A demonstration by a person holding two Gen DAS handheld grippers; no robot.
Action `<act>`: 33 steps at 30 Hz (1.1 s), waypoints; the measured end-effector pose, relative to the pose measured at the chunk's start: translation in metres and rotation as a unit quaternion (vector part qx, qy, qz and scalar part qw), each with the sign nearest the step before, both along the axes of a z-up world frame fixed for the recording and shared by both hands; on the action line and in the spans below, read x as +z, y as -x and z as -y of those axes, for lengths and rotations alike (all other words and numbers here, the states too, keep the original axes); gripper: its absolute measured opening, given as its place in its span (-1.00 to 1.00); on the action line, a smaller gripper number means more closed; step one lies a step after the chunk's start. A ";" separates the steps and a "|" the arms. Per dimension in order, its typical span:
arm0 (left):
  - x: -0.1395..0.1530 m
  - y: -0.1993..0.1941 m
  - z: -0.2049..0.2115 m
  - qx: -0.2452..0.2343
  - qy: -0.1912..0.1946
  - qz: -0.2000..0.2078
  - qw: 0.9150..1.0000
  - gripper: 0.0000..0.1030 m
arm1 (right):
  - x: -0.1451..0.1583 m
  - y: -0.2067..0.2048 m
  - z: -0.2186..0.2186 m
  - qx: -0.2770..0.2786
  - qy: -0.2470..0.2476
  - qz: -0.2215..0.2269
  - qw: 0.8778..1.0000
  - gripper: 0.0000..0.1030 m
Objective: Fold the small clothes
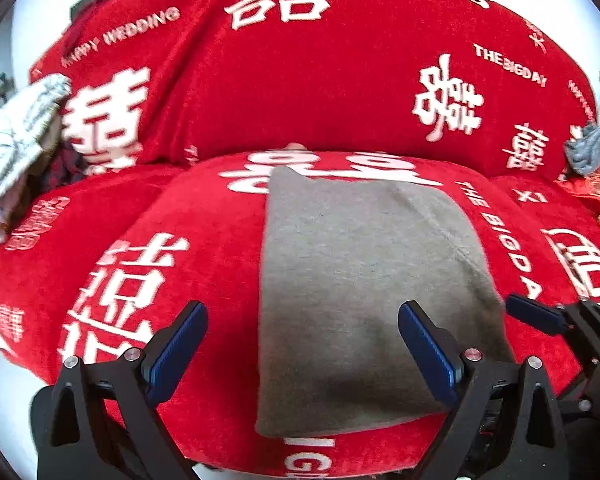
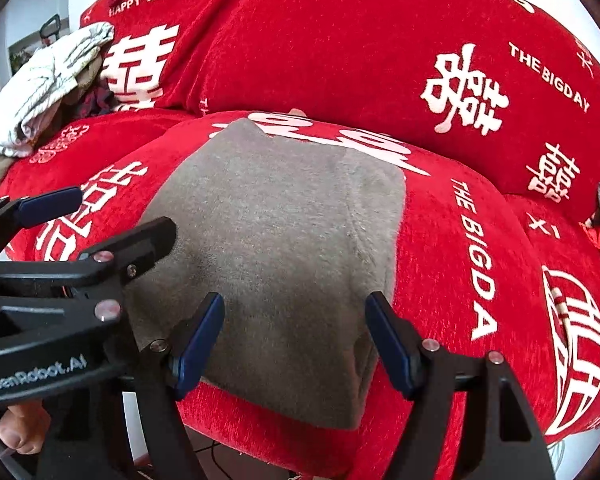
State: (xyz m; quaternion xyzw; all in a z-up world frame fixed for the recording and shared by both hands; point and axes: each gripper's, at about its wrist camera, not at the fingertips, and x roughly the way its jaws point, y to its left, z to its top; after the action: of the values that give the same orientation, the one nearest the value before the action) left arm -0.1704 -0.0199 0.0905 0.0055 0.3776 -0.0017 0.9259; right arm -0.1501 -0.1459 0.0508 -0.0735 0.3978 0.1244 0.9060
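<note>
Both sets of jaws stand wide apart with nothing between them: I have my left gripper [image 1: 303,344] and right gripper [image 2: 295,332] hovering side by side over the near edge of the folded grey fleece garment [image 1: 364,292]. That garment lies flat on the red sofa cover printed with white characters [image 1: 204,216]. Off to the left I see a crumpled white cloth [image 1: 16,148], and at the far right a bunched grey-blue cloth [image 1: 592,146].

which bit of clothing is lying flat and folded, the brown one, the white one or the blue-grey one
The brown garment on the middle cushion: a flat rectangle. The white clothes at left and the blue-grey cloth at right are crumpled heaps.
</note>
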 end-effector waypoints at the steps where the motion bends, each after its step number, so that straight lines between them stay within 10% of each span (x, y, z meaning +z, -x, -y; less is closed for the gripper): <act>1: 0.001 0.002 0.001 0.004 -0.004 0.006 1.000 0.88 | 0.001 0.001 0.001 -0.002 -0.002 0.001 1.000 0.48; 33: 0.002 0.006 0.004 -0.001 -0.009 0.000 1.000 0.88 | 0.011 0.009 -0.004 0.004 -0.006 0.015 1.000 0.47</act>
State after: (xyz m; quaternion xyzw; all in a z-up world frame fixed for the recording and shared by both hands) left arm -0.1764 -0.0235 0.0923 0.0142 0.3773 0.0010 0.9260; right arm -0.1593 -0.1423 0.0617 -0.0717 0.3833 0.1292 0.9117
